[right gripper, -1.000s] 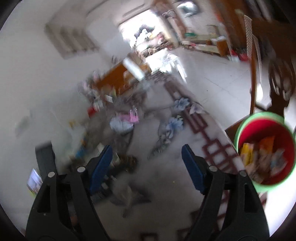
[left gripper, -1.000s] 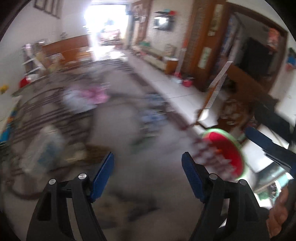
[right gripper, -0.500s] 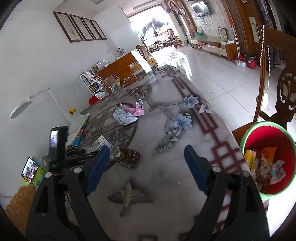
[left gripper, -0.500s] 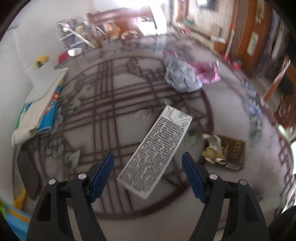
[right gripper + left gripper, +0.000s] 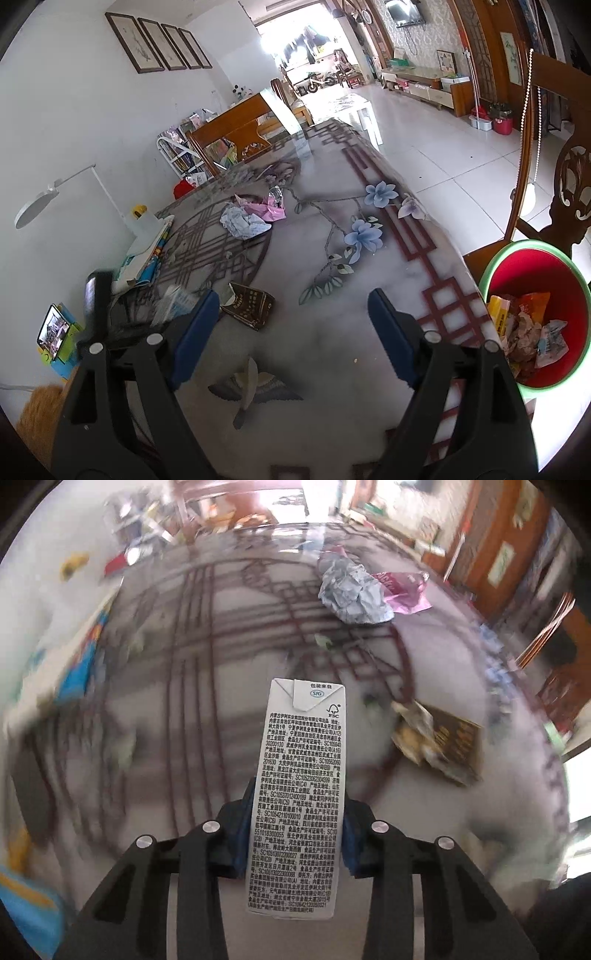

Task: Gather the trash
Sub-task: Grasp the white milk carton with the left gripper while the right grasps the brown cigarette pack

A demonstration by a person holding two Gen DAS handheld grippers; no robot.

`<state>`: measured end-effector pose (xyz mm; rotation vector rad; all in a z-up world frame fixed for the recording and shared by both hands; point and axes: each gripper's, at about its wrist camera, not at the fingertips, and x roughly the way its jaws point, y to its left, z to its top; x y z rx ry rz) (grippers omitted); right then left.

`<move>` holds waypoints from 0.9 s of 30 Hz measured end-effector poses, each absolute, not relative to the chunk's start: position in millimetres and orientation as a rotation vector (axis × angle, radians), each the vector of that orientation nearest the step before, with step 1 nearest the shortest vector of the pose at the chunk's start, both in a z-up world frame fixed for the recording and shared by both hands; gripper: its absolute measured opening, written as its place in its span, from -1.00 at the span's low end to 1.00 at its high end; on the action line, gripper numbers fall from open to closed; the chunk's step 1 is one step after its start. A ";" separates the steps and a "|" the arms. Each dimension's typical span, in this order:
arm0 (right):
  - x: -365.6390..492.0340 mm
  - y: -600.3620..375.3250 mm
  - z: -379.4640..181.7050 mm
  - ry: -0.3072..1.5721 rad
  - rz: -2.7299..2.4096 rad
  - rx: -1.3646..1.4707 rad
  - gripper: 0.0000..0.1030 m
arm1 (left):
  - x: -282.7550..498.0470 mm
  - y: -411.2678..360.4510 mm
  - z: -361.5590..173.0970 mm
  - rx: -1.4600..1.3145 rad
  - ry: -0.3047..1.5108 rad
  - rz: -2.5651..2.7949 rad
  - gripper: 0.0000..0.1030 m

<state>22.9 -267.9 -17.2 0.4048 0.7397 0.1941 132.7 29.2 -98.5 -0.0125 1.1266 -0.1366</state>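
Change since half a second ago: left hand-held gripper (image 5: 297, 843) has dropped onto the white carton (image 5: 301, 786), which then lay loose and slanted between wide blue pads and now runs straight up the view between them; the right view has barely shifted.
Left hand-held gripper: clamped on the carton, a blue pad pressed on each long side near its lower half.
Right hand-held gripper (image 5: 291, 332): jaws spread wide with nothing between them, hanging over the patterned surface (image 5: 369, 266).
Carton's place: lying on or just above the surface, near its left side; contact underneath cannot be made out.
Bin: red bin with green rim (image 5: 496, 258) stands off the surface's right edge, already part full of wrappers.
Other trash: crumpled grey paper (image 5: 351, 590) touching a pink wrapper (image 5: 402, 587); brown packet (image 5: 439, 738) just right of the carton.
Risk, slip: the pads hold only the lower part, so the long free end could lever down and swing out during the carry.
Risk, crush: an empty carton may buckle under the squeeze and loosen.
Risk, knock: a swinging carton could sweep the brown packet.
Hard to see: the left view is smeared by motion all around the carton; in the right view the left gripper is a dark blur, the carton a pale smudge.
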 end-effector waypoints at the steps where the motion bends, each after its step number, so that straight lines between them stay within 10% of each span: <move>1: 23.7 -266.8 -17.7 0.745 0.192 0.401 0.57 | 121.0 33.3 -97.1 -0.037 1.121 -0.139 -0.31; 27: 169.5 -106.3 -92.1 1.221 0.382 -0.203 0.76 | 40.5 67.9 -109.4 -0.279 1.047 -0.092 -0.30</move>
